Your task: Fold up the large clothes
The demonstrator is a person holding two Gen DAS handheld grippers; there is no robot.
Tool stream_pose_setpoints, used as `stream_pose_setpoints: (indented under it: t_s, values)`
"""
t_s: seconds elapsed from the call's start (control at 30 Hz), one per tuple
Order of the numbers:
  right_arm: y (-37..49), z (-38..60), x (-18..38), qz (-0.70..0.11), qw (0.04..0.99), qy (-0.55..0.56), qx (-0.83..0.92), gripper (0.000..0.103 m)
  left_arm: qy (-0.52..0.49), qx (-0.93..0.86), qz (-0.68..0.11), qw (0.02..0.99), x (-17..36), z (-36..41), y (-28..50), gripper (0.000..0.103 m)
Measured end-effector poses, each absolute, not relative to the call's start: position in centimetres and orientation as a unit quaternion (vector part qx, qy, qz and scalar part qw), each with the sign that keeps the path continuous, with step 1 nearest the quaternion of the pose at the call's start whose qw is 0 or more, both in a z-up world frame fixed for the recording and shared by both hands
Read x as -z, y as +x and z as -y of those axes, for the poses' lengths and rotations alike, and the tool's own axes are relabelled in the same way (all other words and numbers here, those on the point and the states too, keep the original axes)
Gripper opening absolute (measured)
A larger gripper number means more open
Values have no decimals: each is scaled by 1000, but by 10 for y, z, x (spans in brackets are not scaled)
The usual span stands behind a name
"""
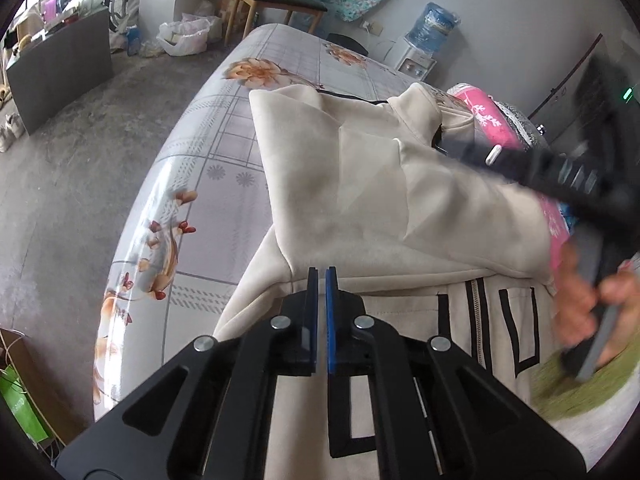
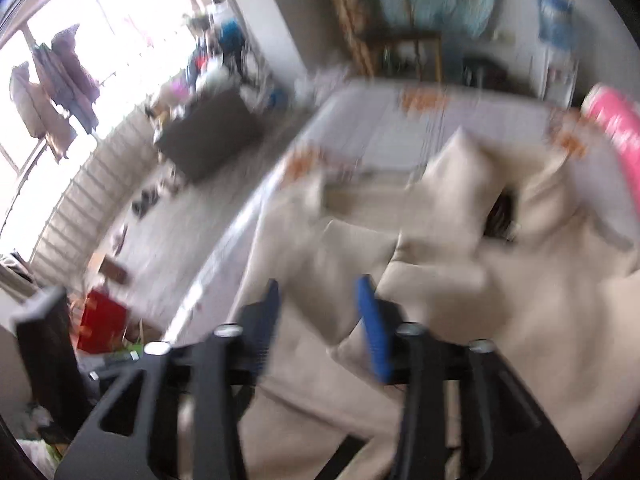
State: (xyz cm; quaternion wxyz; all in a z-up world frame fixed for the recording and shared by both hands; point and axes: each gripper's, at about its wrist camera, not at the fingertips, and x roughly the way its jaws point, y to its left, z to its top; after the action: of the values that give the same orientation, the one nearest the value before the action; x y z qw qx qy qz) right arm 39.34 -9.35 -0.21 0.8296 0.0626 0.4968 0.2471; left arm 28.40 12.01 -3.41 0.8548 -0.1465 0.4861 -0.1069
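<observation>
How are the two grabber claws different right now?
The left gripper has its jaws pressed together, seemingly pinching the cream jacket; the right gripper has its jaws apart, with nothing pinched. The left gripper's picture is sharp; the right gripper's is blurry. Both have black arms and blue pads, and both are over the jacket on the bed.

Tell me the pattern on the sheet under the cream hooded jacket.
Pale grey grid sheet with orange flowers; clearest in the left wrist view.

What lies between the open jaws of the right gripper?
In the right wrist view, blurred cream jacket fabric shows between the jaws of the right gripper; whether it touches them cannot be told.
</observation>
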Motion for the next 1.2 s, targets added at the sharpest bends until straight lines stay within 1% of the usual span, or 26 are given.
stream_pose_setpoints:
  t_s: [0.1,0.13,0.27,0.3,0.4,0.43,0.5,0.6,0.67,0.73,0.77,0.87,0.93,1.0,1.1,1.2]
  values:
    - [387,128,6,-500,828,93,-236,49,-148,121,-485,854,34,-118,287,3]
    - [384,141,3,-496,831,101,-230,52,-148,127,-484,853,33,-117,290,4]
    - [366,225,-10,-467,858,130,-171,60,-166,137,-490,845,31,-111,314,18]
    - [363,249,-13,-460,866,132,-146,61,-168,137,-492,843,31,-109,319,19]
    - [358,309,-18,-452,876,149,-80,62,-173,136,-502,836,33,-100,348,33]
    - [357,329,-17,-453,875,160,-60,62,-174,136,-506,834,35,-98,356,34]
    - [350,368,-12,-452,870,193,-24,62,-174,132,-522,824,44,-90,378,34]
    - [341,394,-4,-450,866,217,-7,62,-161,115,-545,815,61,-79,400,32]
    - [337,404,3,-448,866,221,-1,62,-136,103,-537,826,62,-69,405,24]
    - [334,412,7,-447,866,222,5,62,-103,98,-536,832,63,-58,406,9]
    - [335,415,10,-447,866,223,7,62,-91,100,-530,837,62,-54,405,7]
    - [339,418,11,-448,866,223,11,62,-81,100,-497,858,45,-53,395,6]
    - [340,418,11,-446,868,218,12,62,-95,107,-456,879,18,-60,375,6]
    - [339,417,11,-445,871,208,11,62,-90,91,-431,893,3,-67,360,6]
    - [343,413,18,-455,870,187,14,62,-91,65,-437,892,11,-80,352,6]
    - [348,412,26,-462,868,183,18,62,-93,65,-471,875,36,-85,354,6]
